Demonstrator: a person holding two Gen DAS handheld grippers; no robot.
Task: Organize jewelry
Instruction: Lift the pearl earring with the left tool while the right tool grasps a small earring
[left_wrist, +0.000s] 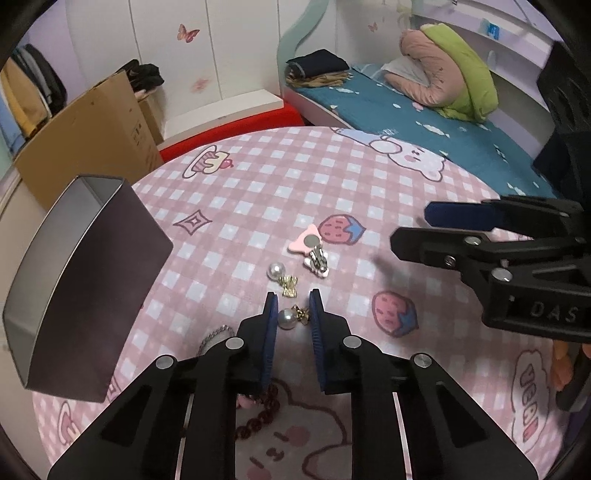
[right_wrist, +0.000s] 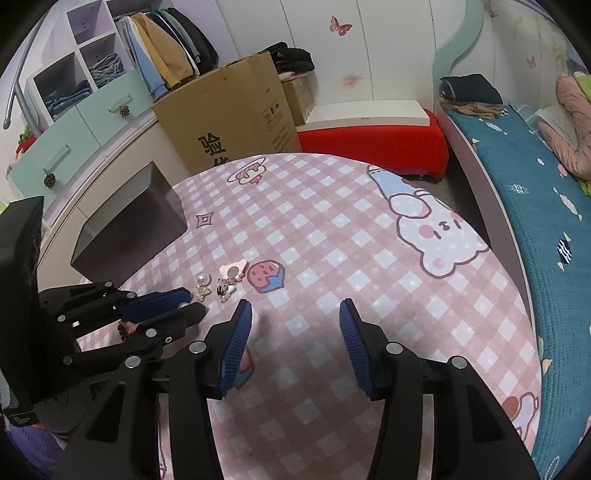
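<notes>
A pearl earring (left_wrist: 287, 318) with a small gold bow lies on the pink checked surface (left_wrist: 369, 177) at lower centre of the left wrist view, between the left gripper (left_wrist: 293, 308)'s jaws, which stand narrowly either side of it; whether the pads press on it I cannot tell. Just above lie a second pearl earring (left_wrist: 280, 277) and a pink clip (left_wrist: 309, 243). A dark box (left_wrist: 88, 273) stands at left. The right gripper (right_wrist: 295, 314), jaws apart and empty, hovers over bare cloth.
</notes>
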